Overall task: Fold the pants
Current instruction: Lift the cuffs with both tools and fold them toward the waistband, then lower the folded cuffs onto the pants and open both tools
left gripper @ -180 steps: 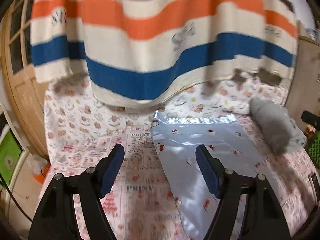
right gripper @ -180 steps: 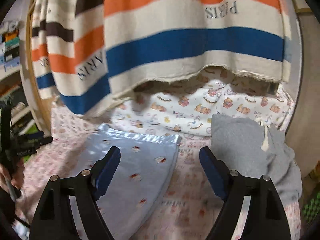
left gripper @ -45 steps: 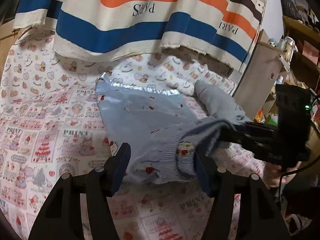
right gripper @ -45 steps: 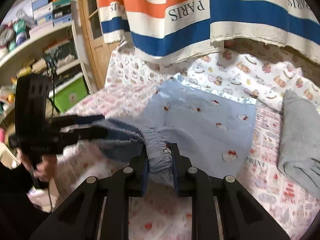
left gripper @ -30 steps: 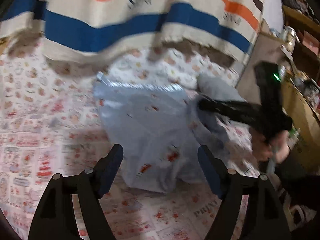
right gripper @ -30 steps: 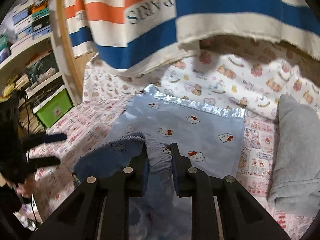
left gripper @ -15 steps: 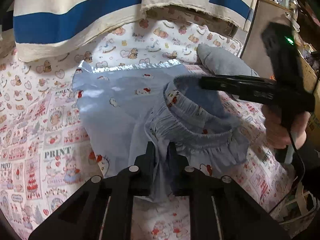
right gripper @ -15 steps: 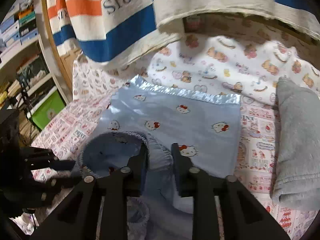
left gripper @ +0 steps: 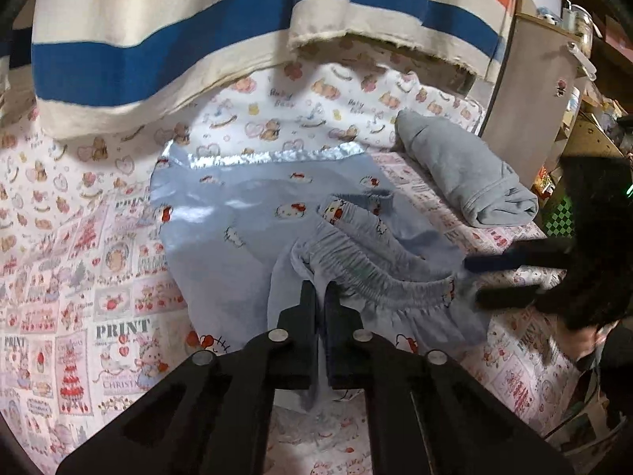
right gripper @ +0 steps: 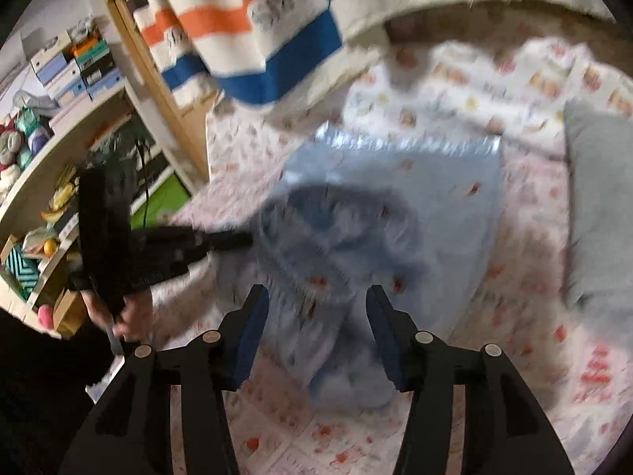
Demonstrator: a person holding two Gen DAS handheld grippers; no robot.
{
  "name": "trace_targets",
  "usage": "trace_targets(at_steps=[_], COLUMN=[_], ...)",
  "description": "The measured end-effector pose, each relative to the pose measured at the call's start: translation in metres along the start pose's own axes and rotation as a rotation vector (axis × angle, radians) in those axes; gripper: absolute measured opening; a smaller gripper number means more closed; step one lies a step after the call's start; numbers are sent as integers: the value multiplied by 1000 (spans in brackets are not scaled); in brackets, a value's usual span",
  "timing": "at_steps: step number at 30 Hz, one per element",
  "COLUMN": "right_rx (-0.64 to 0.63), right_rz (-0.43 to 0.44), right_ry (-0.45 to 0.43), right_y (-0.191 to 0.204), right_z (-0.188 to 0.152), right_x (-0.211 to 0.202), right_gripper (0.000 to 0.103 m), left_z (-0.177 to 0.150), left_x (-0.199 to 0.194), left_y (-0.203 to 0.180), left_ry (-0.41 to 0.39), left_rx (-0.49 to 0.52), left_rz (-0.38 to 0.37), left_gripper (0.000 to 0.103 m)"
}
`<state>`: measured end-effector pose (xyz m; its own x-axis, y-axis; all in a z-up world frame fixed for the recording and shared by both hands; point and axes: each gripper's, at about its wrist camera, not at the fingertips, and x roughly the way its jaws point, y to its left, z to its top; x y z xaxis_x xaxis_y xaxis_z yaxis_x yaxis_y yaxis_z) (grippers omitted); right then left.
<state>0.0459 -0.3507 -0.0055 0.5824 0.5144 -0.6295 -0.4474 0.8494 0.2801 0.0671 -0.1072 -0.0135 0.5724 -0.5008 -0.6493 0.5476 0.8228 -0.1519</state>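
Light blue pants (left gripper: 253, 237) with a cat print lie on the patterned bed sheet (left gripper: 79, 261), the elastic waistband (left gripper: 379, 277) bunched up toward me. My left gripper (left gripper: 321, 297) is shut on the waistband's left part. In the blurred right wrist view, the left gripper (right gripper: 247, 239) grips the edge of the pants (right gripper: 395, 213). My right gripper (right gripper: 316, 301) has its jaws opening, blue pads wide apart over the cloth without pressing it. In the left wrist view the right gripper (left gripper: 472, 282) sits at the waistband's right end, held by a hand.
A folded grey garment (left gripper: 463, 174) lies on the bed at the right, also the grey garment (right gripper: 597, 206). A striped blanket (left gripper: 158, 47) hangs over the far edge. Shelves with boxes (right gripper: 67, 71) stand on the left, a cabinet (left gripper: 530, 91) on the right.
My left gripper closed onto the waistband. My right gripper, which held the waistband, let go of it, spread its jaws and drew back; the cloth dropped onto the bed.
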Motion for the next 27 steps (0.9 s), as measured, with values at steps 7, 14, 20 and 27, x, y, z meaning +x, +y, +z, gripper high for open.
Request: trace_targets(at_steps=[7,14,20,27], right_rx=[34,24,48,40], right_rz=[-35,-116,-183,-297], right_ry=[12,-136,-119,-183], right_y=[-4,-13,-31,-38], right_z=[3,45,68,70], right_x=[25,6,23,27], right_gripper=[10,5,5,43], left_z=[13,45,49,26], left_x=[-3,6,26,12], left_y=[-1,-6,17,33], left_ry=[-15,-66,-29,-9], left_rx=[10,104,59,47], left_rz=[-1,51,75,108], left_gripper=[3,4,16,41])
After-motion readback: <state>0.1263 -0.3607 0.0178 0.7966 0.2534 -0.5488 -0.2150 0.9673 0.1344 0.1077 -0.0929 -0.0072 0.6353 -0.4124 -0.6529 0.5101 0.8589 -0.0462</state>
